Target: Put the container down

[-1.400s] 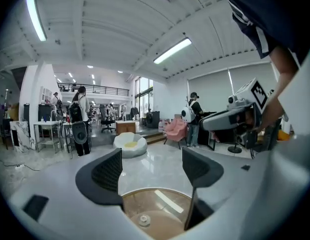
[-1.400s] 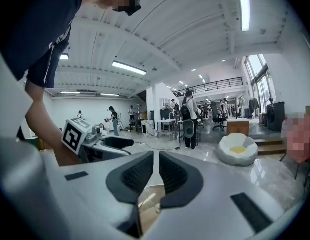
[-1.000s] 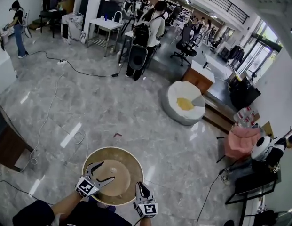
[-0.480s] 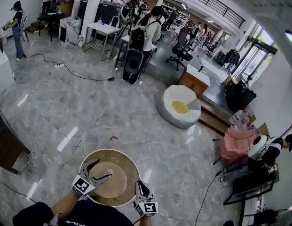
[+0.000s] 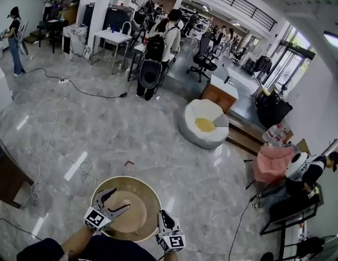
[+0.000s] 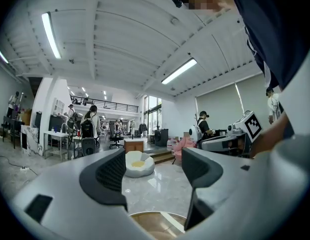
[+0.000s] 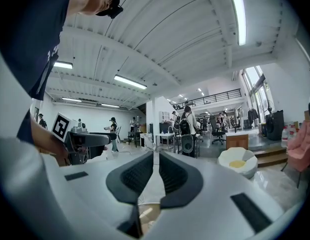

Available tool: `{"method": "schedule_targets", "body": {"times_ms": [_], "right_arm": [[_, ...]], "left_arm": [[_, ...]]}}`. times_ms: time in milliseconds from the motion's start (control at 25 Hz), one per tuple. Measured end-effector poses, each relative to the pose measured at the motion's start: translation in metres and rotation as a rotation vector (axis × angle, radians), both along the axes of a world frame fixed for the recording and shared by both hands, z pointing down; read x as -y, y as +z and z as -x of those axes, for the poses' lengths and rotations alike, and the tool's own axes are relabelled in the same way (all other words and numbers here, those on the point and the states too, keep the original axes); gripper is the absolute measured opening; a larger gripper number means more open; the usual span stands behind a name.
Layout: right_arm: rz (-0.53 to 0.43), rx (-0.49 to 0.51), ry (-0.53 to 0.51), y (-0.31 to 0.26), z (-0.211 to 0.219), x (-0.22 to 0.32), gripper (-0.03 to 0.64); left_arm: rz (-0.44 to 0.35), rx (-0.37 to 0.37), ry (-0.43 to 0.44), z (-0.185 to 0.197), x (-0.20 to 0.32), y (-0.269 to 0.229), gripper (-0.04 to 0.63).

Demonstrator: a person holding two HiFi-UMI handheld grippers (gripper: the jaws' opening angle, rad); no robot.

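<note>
A round tan container (image 5: 130, 211), shallow like a wide bowl, hangs over the marble floor right below me. My right gripper (image 5: 161, 217) is shut on its near right rim; in the right gripper view the thin rim (image 7: 153, 181) shows pinched between the shut jaws of that gripper (image 7: 154, 176). My left gripper (image 5: 118, 199) hovers over the bowl's left inner part, jaws apart and nothing between them. In the left gripper view the open left gripper (image 6: 154, 176) looks past the container's rim (image 6: 157, 223) low in the picture.
A white beanbag with a yellow middle (image 5: 203, 125) lies on the floor ahead to the right. A pink-draped chair (image 5: 271, 165) and dark furniture stand at the right. Cables (image 5: 49, 145) run over the floor at left. People (image 5: 152, 53) stand by tables at the back.
Both grippers and the container hold nearly the same place; the view has shifted a little forward. Right jaws stay shut on the rim, left jaws stay apart.
</note>
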State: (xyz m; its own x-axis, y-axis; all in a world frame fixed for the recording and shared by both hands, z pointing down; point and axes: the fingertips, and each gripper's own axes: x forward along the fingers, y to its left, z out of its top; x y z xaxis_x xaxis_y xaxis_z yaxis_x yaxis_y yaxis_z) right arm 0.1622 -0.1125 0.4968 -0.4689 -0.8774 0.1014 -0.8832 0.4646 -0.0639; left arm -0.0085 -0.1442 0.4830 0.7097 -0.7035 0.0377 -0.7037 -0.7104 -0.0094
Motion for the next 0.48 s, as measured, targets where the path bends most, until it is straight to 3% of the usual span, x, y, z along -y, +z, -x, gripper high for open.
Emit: {"method": "schedule_targets", "body": {"times_ms": [200, 360, 480], "right_arm": [[0.003, -0.004, -0.006, 0.000, 0.006, 0.001, 0.052], [-0.006, -0.003, -0.015, 0.001, 0.008, -0.006, 0.052], [-0.004, -0.008, -0.019, 0.001, 0.006, -0.008, 0.052]], "left_arm": [[-0.007, 0.016, 0.005, 0.003, 0.000, -0.003, 0.341], [-0.001, -0.012, -0.032, 0.011, -0.006, 0.000, 0.078], [-0.009, 0.000, -0.037, 0.009, -0.012, 0.002, 0.029]]}}
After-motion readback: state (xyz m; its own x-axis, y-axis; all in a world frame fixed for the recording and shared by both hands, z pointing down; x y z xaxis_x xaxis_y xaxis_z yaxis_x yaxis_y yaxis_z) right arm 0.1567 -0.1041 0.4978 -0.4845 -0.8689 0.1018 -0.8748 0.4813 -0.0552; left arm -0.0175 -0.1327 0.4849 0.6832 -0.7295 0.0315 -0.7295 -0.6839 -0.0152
